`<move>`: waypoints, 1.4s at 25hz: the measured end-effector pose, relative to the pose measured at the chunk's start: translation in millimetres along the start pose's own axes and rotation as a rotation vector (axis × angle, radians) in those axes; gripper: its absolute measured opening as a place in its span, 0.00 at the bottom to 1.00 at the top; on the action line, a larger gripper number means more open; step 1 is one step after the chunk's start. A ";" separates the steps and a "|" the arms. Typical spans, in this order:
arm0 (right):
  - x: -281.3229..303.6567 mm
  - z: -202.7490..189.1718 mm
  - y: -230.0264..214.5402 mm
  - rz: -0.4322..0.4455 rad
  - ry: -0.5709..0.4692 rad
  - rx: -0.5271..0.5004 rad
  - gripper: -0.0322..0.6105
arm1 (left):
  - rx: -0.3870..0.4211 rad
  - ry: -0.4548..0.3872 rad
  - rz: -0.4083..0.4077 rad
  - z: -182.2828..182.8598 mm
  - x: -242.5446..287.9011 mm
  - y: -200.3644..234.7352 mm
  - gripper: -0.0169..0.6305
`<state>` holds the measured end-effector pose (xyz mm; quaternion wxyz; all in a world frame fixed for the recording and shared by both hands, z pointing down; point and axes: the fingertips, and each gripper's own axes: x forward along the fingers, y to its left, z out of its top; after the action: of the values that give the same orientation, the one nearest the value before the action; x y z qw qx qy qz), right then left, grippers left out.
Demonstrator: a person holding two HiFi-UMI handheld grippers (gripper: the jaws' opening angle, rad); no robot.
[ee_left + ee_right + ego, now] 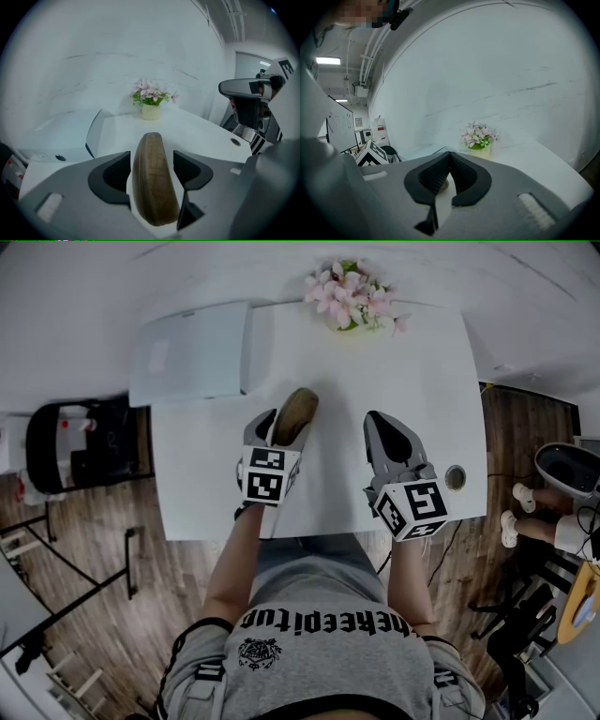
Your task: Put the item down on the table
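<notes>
A brown oval item [294, 415] stands on its edge between the jaws of my left gripper [284, 427] over the white table [375, 362]. In the left gripper view the item [152, 183] fills most of the gap of my left gripper [151, 159]. A white strip shows between the item and the right pad, and the left pad does not press on it, so the jaws are open. My right gripper [386, 427] hovers over the table to the item's right. It is shut and empty, and its pads meet in the right gripper view [450, 161].
A pot of pink flowers [352, 296] stands at the table's far edge. A grey closed laptop-like slab [192, 352] lies at the far left corner. A round cable hole [456, 477] is near the right edge. A black chair [70, 442] stands left of the table.
</notes>
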<state>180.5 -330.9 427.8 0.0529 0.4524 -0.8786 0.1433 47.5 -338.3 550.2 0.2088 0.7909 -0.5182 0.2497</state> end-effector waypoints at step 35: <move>-50.5 14.5 88.8 -0.125 -0.083 -0.068 0.05 | 0.051 -0.370 -0.062 60.0 -155.9 18.0 0.05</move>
<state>138.7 -247.1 384.6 0.0407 0.5099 -0.8545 0.0906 -11.2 -268.8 408.9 0.0973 0.8439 -0.5168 0.1063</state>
